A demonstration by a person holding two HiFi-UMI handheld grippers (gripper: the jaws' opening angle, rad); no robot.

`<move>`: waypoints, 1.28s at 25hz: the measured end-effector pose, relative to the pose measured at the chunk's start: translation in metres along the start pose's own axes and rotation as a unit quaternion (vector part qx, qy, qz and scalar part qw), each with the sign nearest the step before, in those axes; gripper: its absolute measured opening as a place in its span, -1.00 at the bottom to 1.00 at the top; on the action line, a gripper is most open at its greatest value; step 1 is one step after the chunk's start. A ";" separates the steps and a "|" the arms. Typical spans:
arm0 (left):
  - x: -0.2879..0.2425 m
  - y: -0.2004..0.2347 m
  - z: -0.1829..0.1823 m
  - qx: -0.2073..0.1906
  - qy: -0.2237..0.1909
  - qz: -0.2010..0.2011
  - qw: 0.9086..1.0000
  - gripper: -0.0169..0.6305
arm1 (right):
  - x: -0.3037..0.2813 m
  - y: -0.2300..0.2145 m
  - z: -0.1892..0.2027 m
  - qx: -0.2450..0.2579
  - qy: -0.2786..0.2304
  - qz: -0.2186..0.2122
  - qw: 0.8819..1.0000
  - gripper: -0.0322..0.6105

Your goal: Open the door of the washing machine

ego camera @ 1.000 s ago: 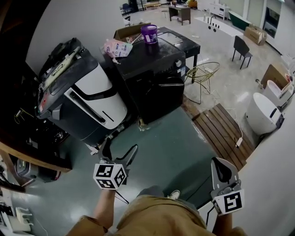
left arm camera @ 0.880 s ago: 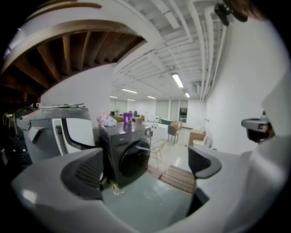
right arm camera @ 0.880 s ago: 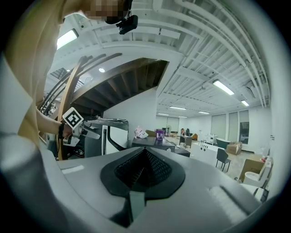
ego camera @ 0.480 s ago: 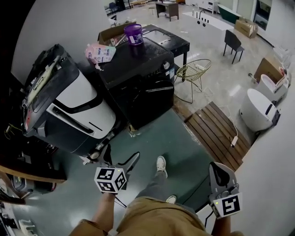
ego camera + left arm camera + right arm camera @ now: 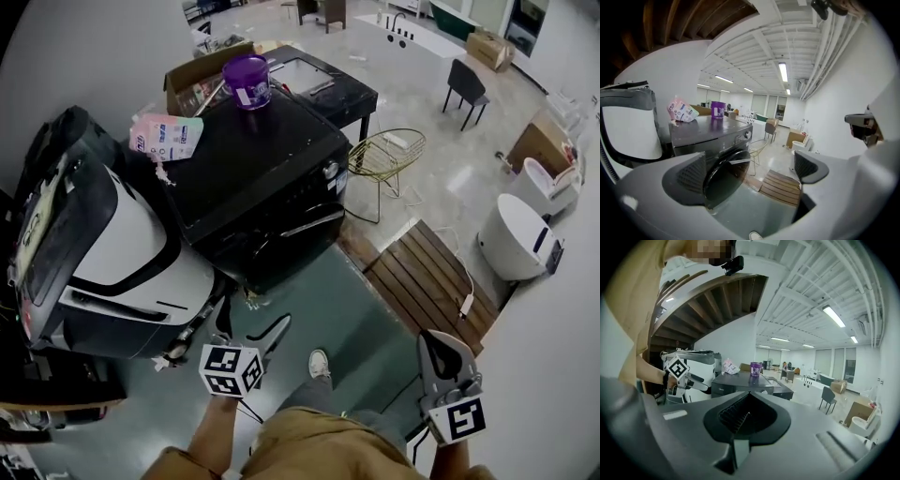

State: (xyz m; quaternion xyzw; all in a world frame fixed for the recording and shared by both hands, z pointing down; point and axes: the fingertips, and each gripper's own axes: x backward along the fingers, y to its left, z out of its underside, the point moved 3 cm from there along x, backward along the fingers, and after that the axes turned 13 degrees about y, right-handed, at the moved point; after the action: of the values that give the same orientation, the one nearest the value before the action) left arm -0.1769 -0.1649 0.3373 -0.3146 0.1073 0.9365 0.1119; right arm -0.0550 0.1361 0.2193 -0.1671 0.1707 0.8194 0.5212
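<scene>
The black front-loading washing machine (image 5: 253, 169) stands ahead of me, its round dark door (image 5: 292, 242) closed with a bar handle across the top. My left gripper (image 5: 251, 326) hovers open and empty over the green floor, short of the door. In the left gripper view the door (image 5: 723, 174) and its handle (image 5: 739, 161) show between the wide-spread fingers (image 5: 692, 174). My right gripper (image 5: 441, 349) is shut on nothing, lower right and farther from the machine. In the right gripper view its closed pads (image 5: 744, 414) point toward the machine (image 5: 740, 380).
A white and black appliance (image 5: 103, 253) stands left of the washer. A purple tub (image 5: 247, 81) and a detergent pouch (image 5: 167, 137) sit on the washer's top. A wire chair (image 5: 386, 155), a wooden slat mat (image 5: 422, 272) and a white toilet (image 5: 511, 234) lie right.
Both grippers and I have moved toward the washing machine, which now looks larger and nearer. A foot has stepped forward between the grippers. The left jaws stay open, the right shut.
</scene>
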 end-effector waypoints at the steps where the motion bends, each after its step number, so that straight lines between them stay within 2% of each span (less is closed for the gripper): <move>1: -0.012 0.005 -0.008 -0.001 0.003 0.003 1.000 0.96 | -0.010 -0.005 -0.005 -0.001 0.005 0.001 1.000 -0.88; 6: -0.054 0.009 -0.041 -0.006 0.014 0.022 1.000 0.96 | -0.036 -0.038 -0.023 -0.006 0.013 0.021 1.000 -0.89; 11: -0.088 -0.002 -0.065 -0.019 0.018 0.019 0.999 0.96 | -0.056 -0.073 -0.036 -0.008 0.002 0.020 1.000 -0.88; 15: -0.115 -0.009 -0.079 -0.025 0.026 0.001 0.999 0.96 | -0.087 -0.106 -0.041 -0.003 -0.013 -0.005 1.000 -0.88; 20: -0.164 -0.019 -0.099 -0.034 0.054 -0.046 0.997 0.96 | -0.132 -0.165 -0.054 0.006 -0.029 -0.051 0.998 -0.89; 26: -0.234 -0.024 -0.109 -0.071 0.105 -0.098 0.987 0.96 | -0.172 -0.220 -0.047 0.005 -0.012 -0.093 0.996 -0.89; 32: -0.314 -0.034 -0.102 -0.140 0.165 -0.121 0.969 0.95 | -0.213 -0.253 -0.015 0.004 0.016 -0.126 0.992 -0.88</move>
State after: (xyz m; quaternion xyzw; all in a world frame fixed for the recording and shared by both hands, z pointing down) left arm 0.1337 -0.2050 0.4461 -0.4877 -0.0468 0.8570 0.1598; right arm 0.2625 0.0599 0.2755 -0.1979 0.1600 0.7434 0.6186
